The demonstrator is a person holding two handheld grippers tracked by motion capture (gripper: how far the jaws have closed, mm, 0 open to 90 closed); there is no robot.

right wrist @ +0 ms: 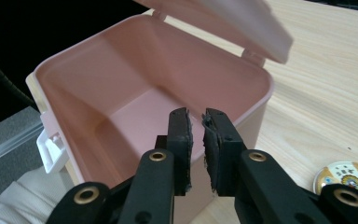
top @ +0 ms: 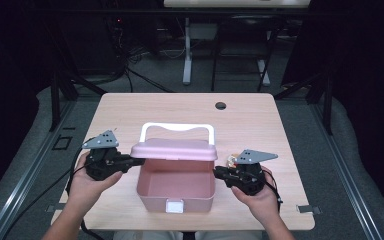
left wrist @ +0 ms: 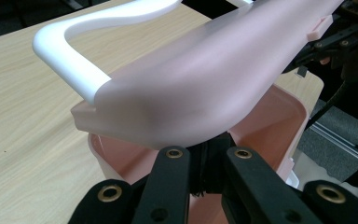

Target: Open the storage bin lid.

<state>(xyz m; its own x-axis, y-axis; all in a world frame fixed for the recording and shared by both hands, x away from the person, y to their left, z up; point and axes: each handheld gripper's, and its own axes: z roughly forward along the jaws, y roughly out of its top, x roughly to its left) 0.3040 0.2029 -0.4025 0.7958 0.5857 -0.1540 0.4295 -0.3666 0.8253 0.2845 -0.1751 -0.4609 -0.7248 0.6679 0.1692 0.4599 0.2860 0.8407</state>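
Note:
A pink plastic box [top: 176, 196] stands at the table's near middle, and its inside [right wrist: 135, 116] holds nothing. Its pink lid [top: 175, 149] with a white handle [top: 177, 126] hangs half raised over the back of the box. My left gripper [top: 132, 161] is shut on the lid's left end, where the lid [left wrist: 205, 79] presses down into my jaws [left wrist: 209, 150]. At the box's right wall, my right gripper [top: 218, 172] reaches over the near rim [right wrist: 256, 100]. Only a thin slit separates its pads [right wrist: 196, 116], and nothing shows between them.
A round gold and white disc [right wrist: 347, 177] lies on the wooden table [top: 250, 125] just right of the box, beside my right gripper. The box's white latch [top: 174, 206] faces the table's front edge. A cable hole [top: 220, 105] sits near the far edge.

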